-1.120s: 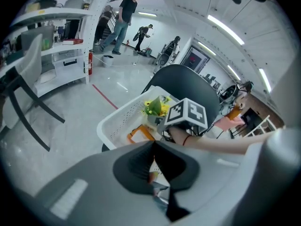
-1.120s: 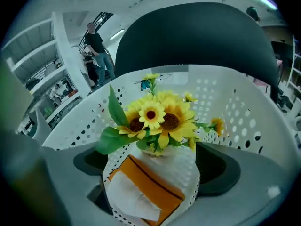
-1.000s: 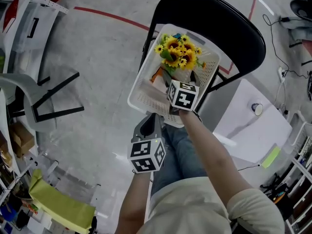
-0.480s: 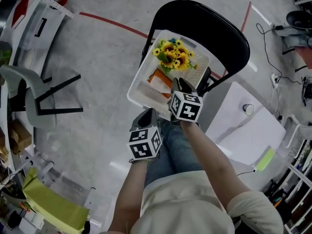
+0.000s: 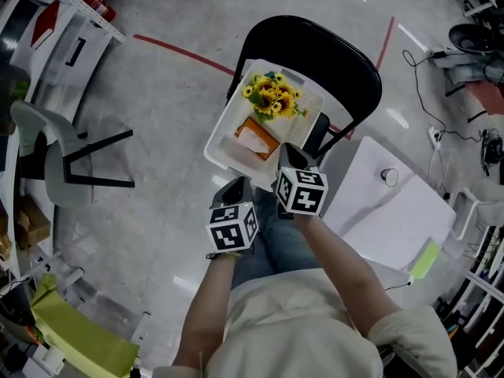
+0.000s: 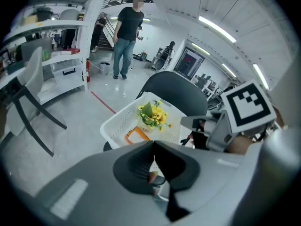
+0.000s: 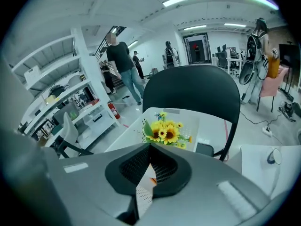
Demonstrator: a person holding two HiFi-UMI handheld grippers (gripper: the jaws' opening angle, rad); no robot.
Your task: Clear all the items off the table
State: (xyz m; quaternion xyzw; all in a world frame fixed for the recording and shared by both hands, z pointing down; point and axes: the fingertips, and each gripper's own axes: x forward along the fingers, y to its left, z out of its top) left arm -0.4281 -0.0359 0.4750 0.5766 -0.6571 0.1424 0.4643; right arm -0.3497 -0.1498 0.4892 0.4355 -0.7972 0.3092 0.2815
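Near the basket [image 5: 227, 116] — left gripper [image 5: 239, 184] and right gripper [image 5: 288, 153] hover closed.

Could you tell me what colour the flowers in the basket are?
The flowers are yellow with dark centres, clearest in the right gripper view.

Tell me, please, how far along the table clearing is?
Done: the sunflowers and an orange-edged item lie in the white basket on the black chair. In hand: nothing; the left gripper is shut, the right gripper has just closed, both empty. Left: a small round object on the white table and a green item at its edge.
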